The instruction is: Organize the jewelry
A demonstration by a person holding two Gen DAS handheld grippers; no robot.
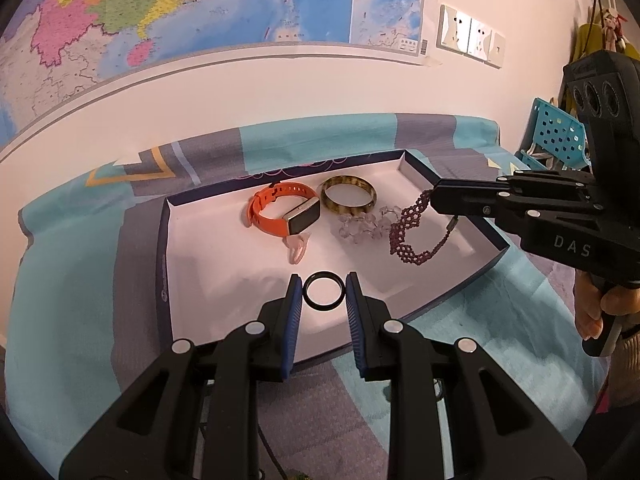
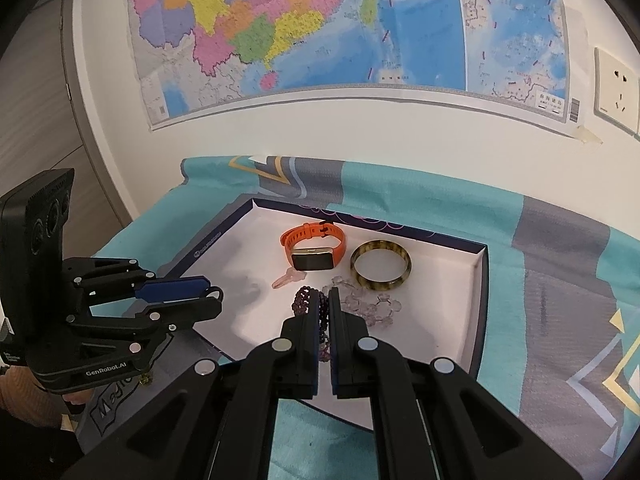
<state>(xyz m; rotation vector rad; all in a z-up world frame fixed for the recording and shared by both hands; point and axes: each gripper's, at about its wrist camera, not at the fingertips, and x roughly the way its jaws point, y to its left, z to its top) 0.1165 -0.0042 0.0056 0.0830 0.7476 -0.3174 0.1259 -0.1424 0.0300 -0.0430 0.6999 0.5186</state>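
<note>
A shallow white tray [image 1: 192,256] with a dark blue rim sits on a teal and grey patterned cloth [image 1: 72,280], its long side running along the wall. Five pieces lie or hang in its far half: one orange rubber watch [image 1: 280,210] with a glossy rectangular face, lying on its side; one smooth mottled amber bangle [image 1: 348,199], flat, just right of the watch; one cluster of clear faceted beads [image 1: 366,228] in front of the bangle; one small pale pink clip [image 1: 297,246] touching the watch's near edge; and one woven purple bead bracelet [image 1: 408,232].

The left gripper [image 1: 323,292] is clamped on a thin black ring [image 1: 323,290], a plain matte circle held by its sides between the blue ribbed pads, its opening facing the camera, over the tray's near part.

The right gripper [image 2: 325,320] is clenched on the purple bracelet, one end pinched between the fingers; in the left view the lacy strip droops from the tips, its lower loop resting on the tray floor beside the clear beads
</note>
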